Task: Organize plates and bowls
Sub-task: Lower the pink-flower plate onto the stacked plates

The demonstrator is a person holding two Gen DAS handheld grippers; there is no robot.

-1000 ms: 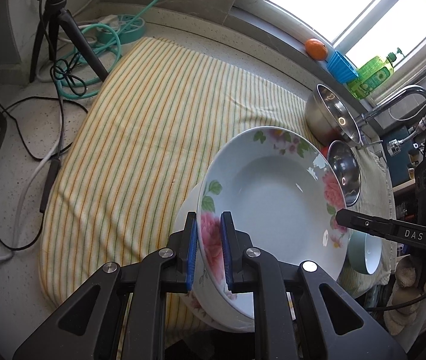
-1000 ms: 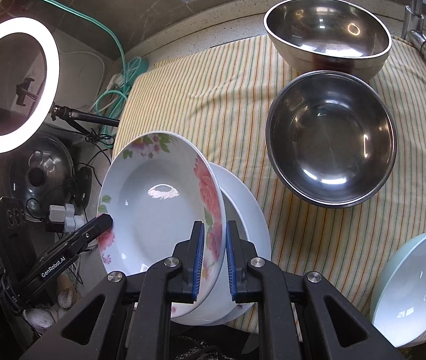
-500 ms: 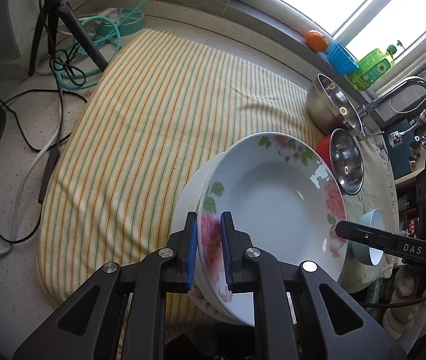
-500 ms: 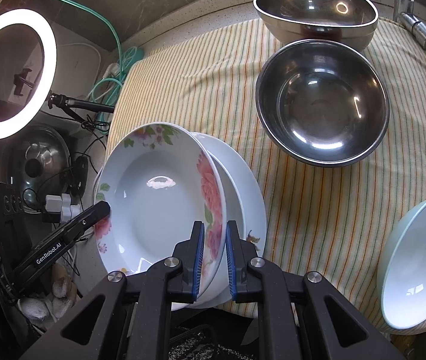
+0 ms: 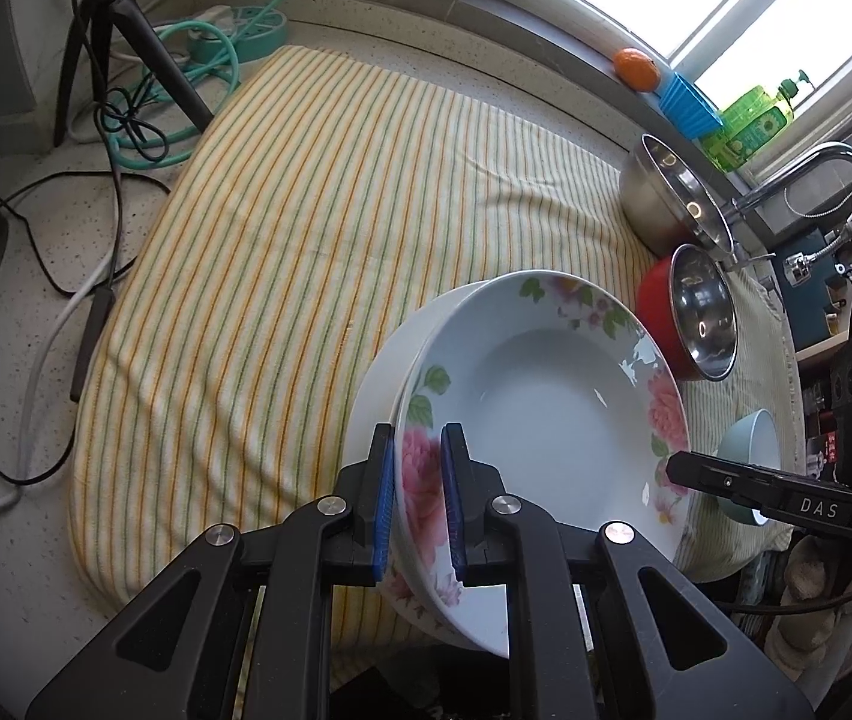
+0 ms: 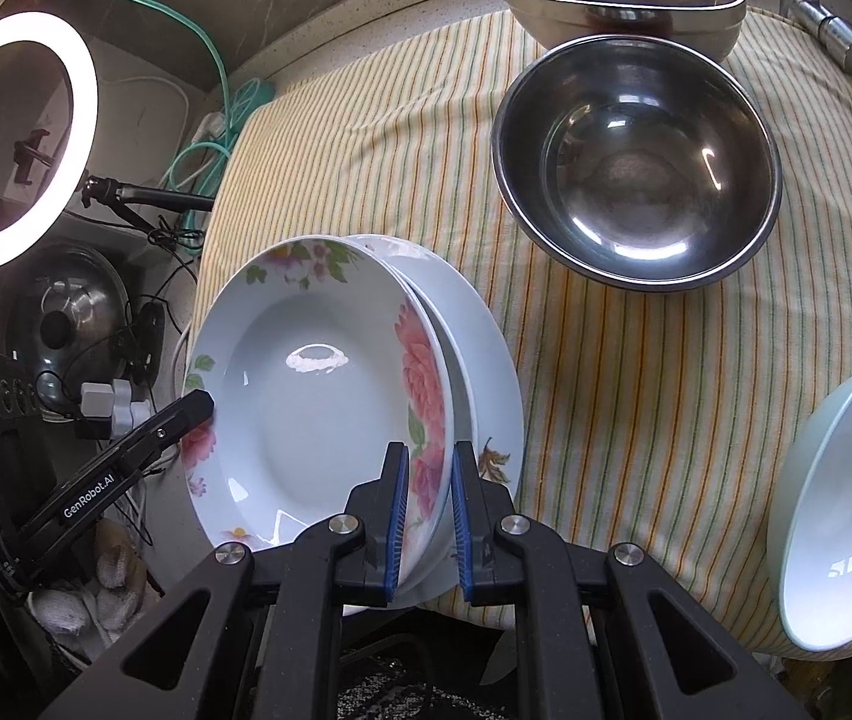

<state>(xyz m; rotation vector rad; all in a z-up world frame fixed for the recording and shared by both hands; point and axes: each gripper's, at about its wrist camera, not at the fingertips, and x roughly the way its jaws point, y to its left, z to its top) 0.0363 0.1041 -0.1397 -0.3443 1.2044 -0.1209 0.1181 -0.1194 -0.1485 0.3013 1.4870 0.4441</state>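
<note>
Now, step: you are lowering the floral plate (image 5: 546,414) onto the white plate (image 5: 378,384) at the near edge of the striped cloth (image 5: 306,228).
Left hand-held gripper (image 5: 417,498): clamped on the floral plate's near rim, blue pads either side of the pink flower.
Right hand-held gripper (image 6: 429,516): clamped on the opposite rim.
Plate position: tilted, its far edge against the white plate, the near part overhanging the table edge.
Handling: glazed ceramic, stiff, slick and breakable; likely fairly heavy for a rim pinch.
Hold: keep both grips on the flat rim, level the plate before you let go.
Others: two steel bowls (image 6: 636,162) and a pale green bowl (image 6: 846,504) wait well apart.
</note>
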